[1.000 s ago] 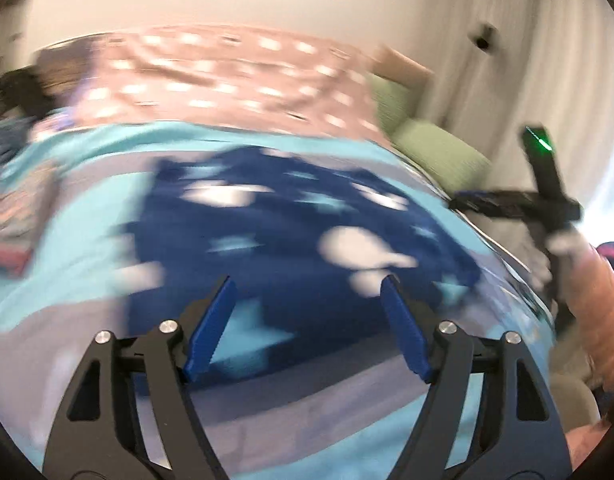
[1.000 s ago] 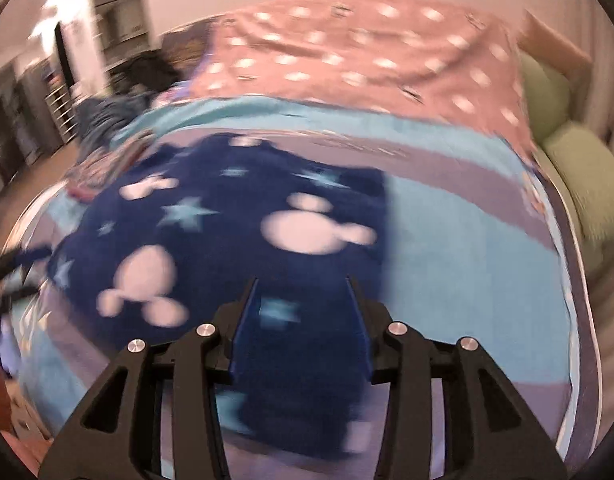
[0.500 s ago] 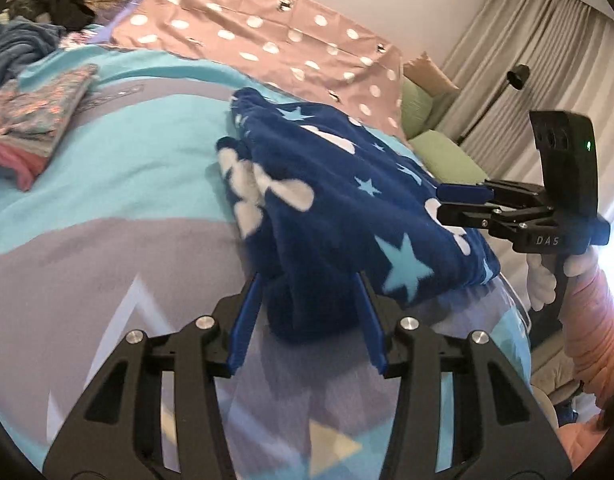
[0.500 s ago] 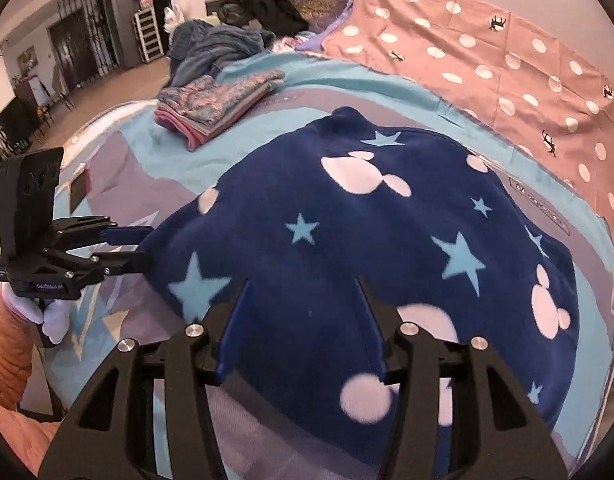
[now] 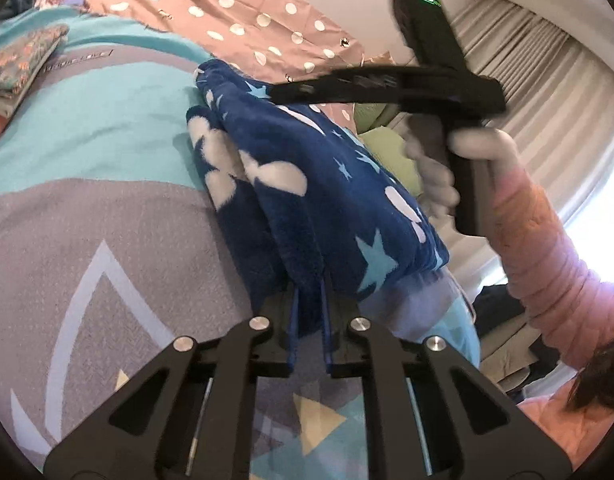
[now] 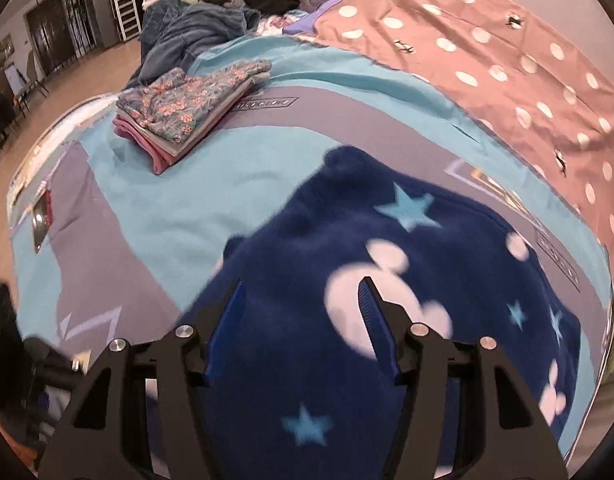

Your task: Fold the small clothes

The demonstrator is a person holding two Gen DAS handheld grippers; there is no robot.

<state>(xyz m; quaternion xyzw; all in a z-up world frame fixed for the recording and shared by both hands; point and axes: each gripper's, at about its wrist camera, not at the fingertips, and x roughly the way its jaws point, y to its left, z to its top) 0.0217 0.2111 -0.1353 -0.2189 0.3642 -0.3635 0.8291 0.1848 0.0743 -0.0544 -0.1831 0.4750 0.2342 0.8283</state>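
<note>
**Folding the blue fleece: near edge pinched, other side loose**

Gripping the navy garment is my left gripper, its jaws nearly together, clamped on the thick near edge of the bunched layers. The garment, fleece with stars and white mouse heads, lies doubled on the bed cover, near the polka-dot blanket. My right gripper hangs above the fleece with its jaws apart, holding nothing; from my left camera it shows raised and blurred over the far side.

I judge this the middle of a fold. Next, I think, the right gripper must come down, take a free edge and carry it across while the left holds firm.

A folded pile of floral clothes sits well apart. I cannot see how many layers I am pinching, nor the garment's underside. Motion smears the fleece's near part in my right camera.
</note>
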